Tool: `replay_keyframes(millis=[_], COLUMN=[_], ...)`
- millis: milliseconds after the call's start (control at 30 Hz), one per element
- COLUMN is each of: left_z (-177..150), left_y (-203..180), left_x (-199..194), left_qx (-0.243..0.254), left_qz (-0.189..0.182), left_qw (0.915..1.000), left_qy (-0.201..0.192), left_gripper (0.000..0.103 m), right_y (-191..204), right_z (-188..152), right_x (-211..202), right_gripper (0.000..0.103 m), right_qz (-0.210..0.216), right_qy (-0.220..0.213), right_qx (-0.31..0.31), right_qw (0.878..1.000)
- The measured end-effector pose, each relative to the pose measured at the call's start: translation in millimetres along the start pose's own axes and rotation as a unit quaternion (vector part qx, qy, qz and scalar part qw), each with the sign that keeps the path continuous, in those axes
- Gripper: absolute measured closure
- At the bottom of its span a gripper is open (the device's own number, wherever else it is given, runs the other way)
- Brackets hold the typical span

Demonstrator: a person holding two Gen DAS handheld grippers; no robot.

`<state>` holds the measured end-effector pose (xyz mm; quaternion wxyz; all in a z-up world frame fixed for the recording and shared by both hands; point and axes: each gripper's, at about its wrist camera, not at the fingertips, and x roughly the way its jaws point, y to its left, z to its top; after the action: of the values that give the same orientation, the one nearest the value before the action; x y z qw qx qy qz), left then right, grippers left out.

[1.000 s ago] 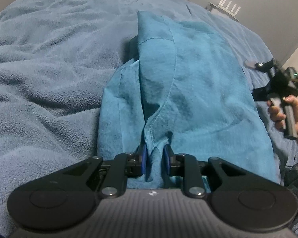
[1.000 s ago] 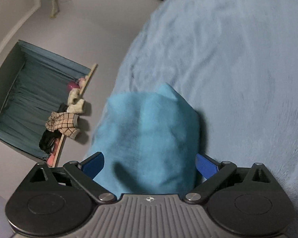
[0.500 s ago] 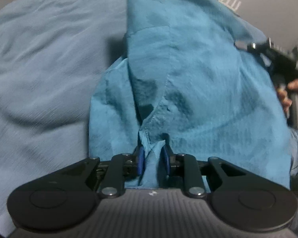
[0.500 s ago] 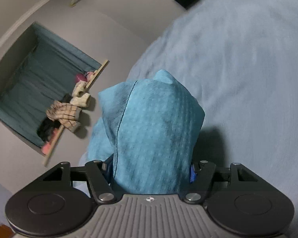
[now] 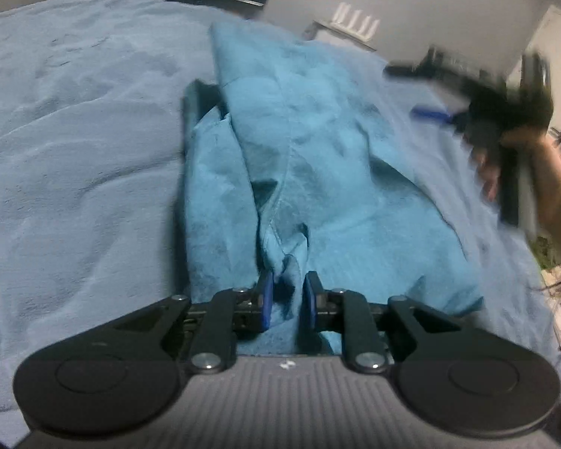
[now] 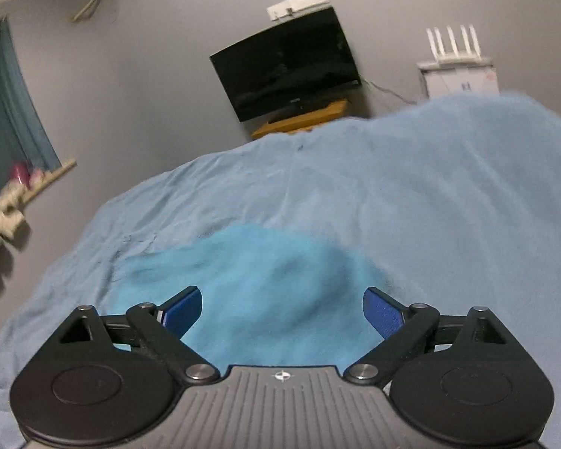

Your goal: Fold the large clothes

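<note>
On blanket (image 5: 74, 149): teal garment (image 5: 318, 172) bunched, creased

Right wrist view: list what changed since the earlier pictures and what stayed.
The right tool let go of the teal textured garment; its jaws are opening with nothing between them, and it has lifted clear. The left tool still pinches the garment's edge, on the light blue fleece blanket.

teal garment (image 5: 318, 157) | rumpled, part-folded | lying on bed
</note>
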<state>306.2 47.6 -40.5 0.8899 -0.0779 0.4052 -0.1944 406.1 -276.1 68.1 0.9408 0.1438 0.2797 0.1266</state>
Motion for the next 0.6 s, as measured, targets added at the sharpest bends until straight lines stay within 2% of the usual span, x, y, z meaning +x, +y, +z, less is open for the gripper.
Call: replay_keyframes(millis=[100, 200, 267, 333, 400, 500, 600], left_z=[-2.6, -5.0, -2.2, -2.3, -9.5, -15.7, -21.0], left_y=[-12.1, -15.0, -10.2, -4.9, -9.9, -11.1, -18.2], left_x=[0.1, -2.1, -3.0, -3.5, -9.1, -13.6, -21.3], left_qx=[0.053, 0.047, 0.035, 0.025, 0.028, 0.031, 0.036], left_qz=[0.036, 0.034, 0.033, 0.037, 0.048, 0.06, 0.08], left_qw=[0.998, 0.9983, 0.9988, 0.999, 0.9984, 0.9976, 0.9957], left_qy=[-0.001, -0.004, -0.005, -0.006, -0.011, -0.016, -0.029], left_gripper=[0.088, 0.088, 0.088, 0.087, 0.085, 0.081, 0.08], right_y=[-0.4, 3.6, 10.9, 16.1, 20.5, 8.8, 3.1], right_z=[-41.2, -85.1, -112.7, -135.6, -157.0, -178.4, -194.1], right_x=[-30.8, -64.7, -81.9, -87.2, -88.6, -109.0, -136.3], right_gripper=[0.008, 0.009, 0.015, 0.023, 0.025, 0.023, 0.023], right_qz=[-0.007, -0.009, -0.009, -0.024, -0.05, -0.075, -0.08], right_qy=[-0.022, -0.04, -0.045, -0.022, 0.003, -0.002, -0.021], right_qx=[-0.029, -0.077, -0.103, -0.134, -0.157, -0.131, -0.097], right_qw=[0.999, 0.996, 0.994, 0.99, 0.986, 0.989, 0.992])
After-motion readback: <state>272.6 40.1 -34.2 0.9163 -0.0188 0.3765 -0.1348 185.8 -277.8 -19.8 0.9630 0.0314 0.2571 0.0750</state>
